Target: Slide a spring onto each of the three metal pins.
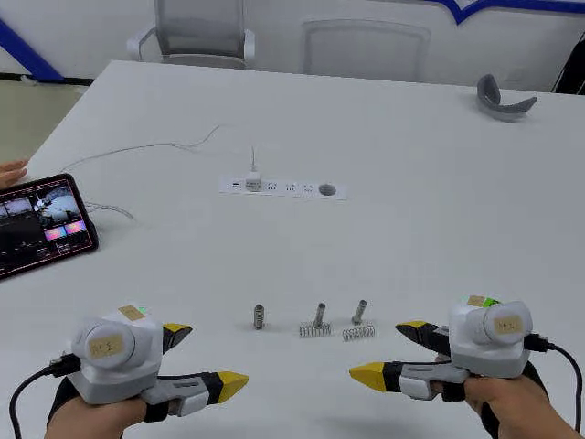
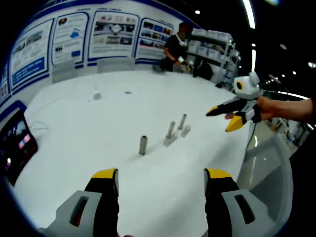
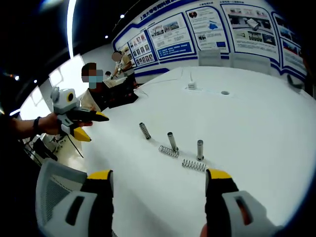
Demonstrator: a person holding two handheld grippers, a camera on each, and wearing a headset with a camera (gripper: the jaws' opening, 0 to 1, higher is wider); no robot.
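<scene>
Springs are in neither gripper's grasp. At the lower left of the head view the grey, yellow-tipped left gripper (image 1: 203,355) has its jaws spread wide with nothing between them. The matching right gripper (image 1: 390,351) at the lower right is just as wide apart and just as empty. Both hover above the white tabletop (image 1: 439,229), tips turned toward each other. Between them and slightly higher in the frame, three short upright metal pins stand in a row. The left-hand pin (image 1: 259,308) already wears a coiled spring (image 1: 259,319) along its length. The middle pin (image 1: 320,313) and the right-hand pin (image 1: 360,310) are bare. A loose silver coil spring (image 1: 314,329) lies on its side just beside the middle pin's base, and a second loose spring (image 1: 358,333) lies by the right-hand pin's. Farther up the frame sits a white power strip (image 1: 279,187) with a plug in it. A thin white cable (image 1: 146,148) trails toward the left, where a dark tablet with a lit screen (image 1: 41,224) lies at the edge. A grey curved object (image 1: 503,99) rests at the upper right, and a grey chair (image 1: 196,32) stands beyond the table's far edge
</scene>
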